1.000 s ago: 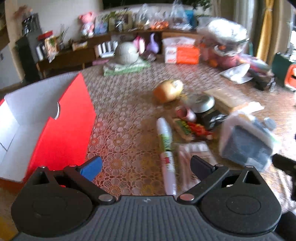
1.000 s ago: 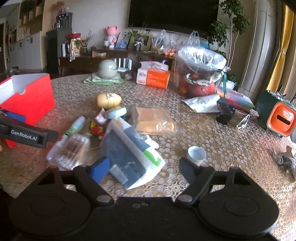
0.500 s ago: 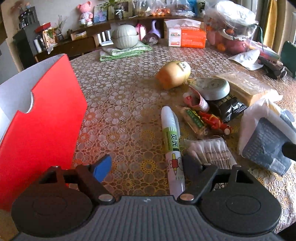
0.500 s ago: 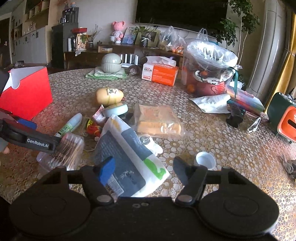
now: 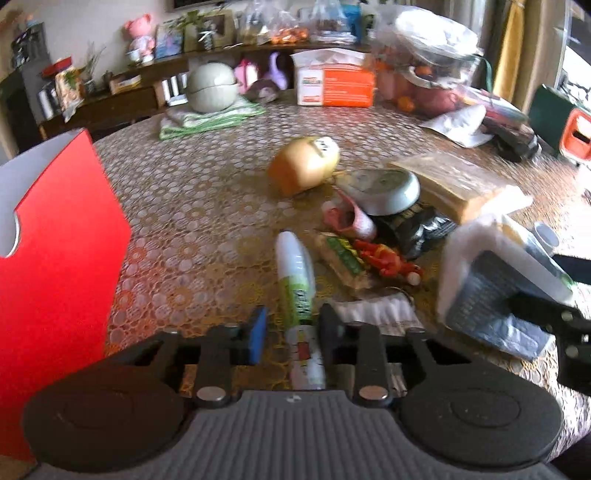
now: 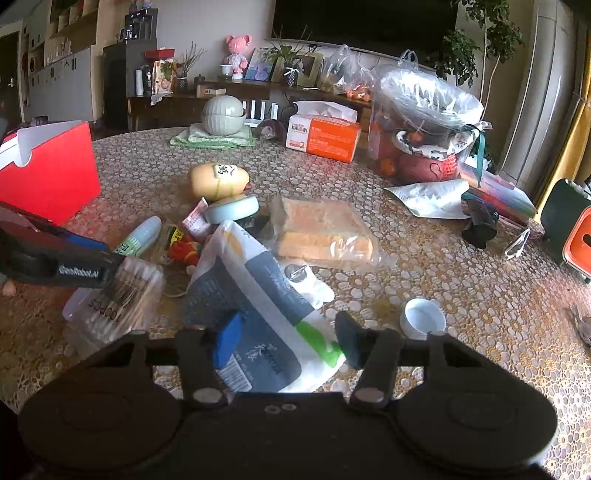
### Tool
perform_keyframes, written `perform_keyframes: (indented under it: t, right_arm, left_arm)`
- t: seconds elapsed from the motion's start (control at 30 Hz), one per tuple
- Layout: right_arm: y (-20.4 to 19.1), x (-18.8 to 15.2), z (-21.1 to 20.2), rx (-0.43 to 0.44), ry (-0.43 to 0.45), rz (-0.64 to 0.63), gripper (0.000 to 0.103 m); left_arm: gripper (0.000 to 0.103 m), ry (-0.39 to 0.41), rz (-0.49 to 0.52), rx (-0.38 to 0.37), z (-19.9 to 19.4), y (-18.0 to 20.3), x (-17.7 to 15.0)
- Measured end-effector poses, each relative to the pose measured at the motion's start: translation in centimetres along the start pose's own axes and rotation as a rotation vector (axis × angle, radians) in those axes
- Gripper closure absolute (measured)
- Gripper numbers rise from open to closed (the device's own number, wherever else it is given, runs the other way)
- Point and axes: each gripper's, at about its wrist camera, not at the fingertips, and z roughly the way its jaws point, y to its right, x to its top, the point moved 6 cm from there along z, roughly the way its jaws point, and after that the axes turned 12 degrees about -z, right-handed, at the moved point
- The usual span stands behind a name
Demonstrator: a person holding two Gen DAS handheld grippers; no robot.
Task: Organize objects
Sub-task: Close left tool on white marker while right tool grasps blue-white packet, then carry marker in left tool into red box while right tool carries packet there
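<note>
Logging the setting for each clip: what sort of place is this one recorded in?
Most likely a home living or dining room: a round table under a lace-pattern cover, a sideboard with a framed photo and pink figurine, and a large dark screen on the wall.

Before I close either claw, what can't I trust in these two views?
- Left claw contact with the white tube: left view blurred, tube base behind the claw body.
- Red box interior: only its outer wall shows.
- Cotton swab pack: partly hidden by the left claw, right view.
</note>
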Motion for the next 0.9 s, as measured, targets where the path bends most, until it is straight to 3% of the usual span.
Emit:
perform_keyframes:
  t: [0.3,0.9]
  right_arm:
    - [-0.2,0.3,-1.0,0.002,0.016,-0.004,0.087]
    - [-1.0,3.2,-6.3,0.043,0.094,0.063,0.094]
  left_arm:
    - [0.086,0.003,-0.003,0.006,-0.3,-0.1,-0.1]
    - [0.087,0.054,-0.131,-0.071,-5.8,-2.7,0.1]
